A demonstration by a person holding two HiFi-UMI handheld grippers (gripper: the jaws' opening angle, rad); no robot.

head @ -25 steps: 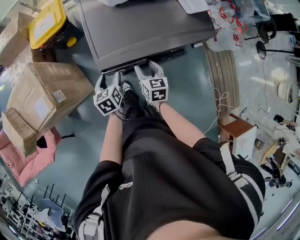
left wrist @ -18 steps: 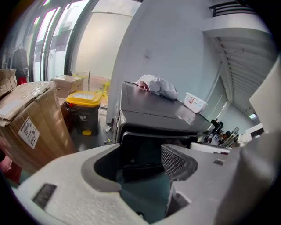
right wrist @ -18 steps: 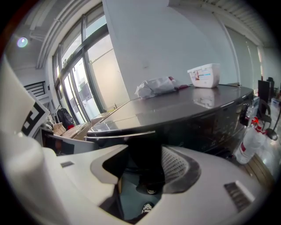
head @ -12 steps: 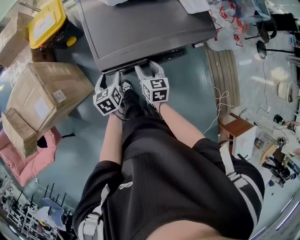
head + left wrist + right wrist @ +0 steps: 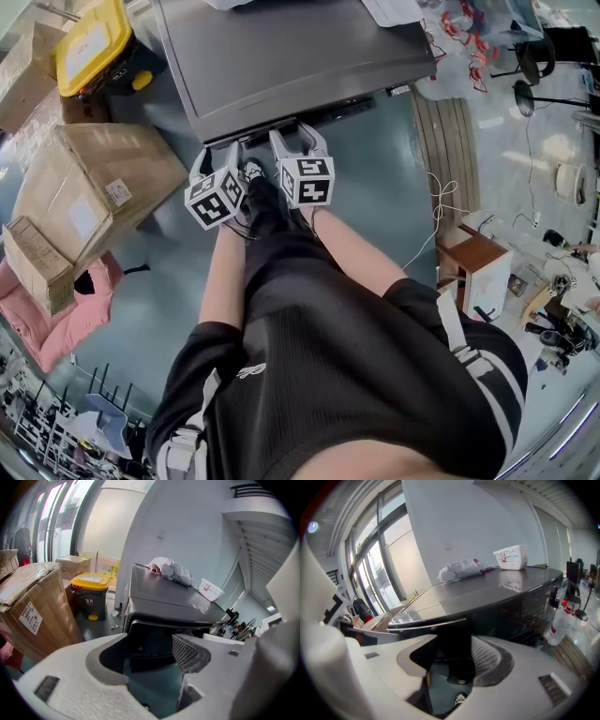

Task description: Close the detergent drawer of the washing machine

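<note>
While both grippers hang before the dark grey washing machine (image 5: 291,52), its dark detergent drawer (image 5: 251,131) sits at the front's left end. It juts slightly toward the person, with its long face running along the front edge. Left gripper (image 5: 217,155) and right gripper (image 5: 297,141) are spread and empty, with tips just short of the drawer; contact cannot be told. Against half a second ago, nothing has visibly shifted.
</note>
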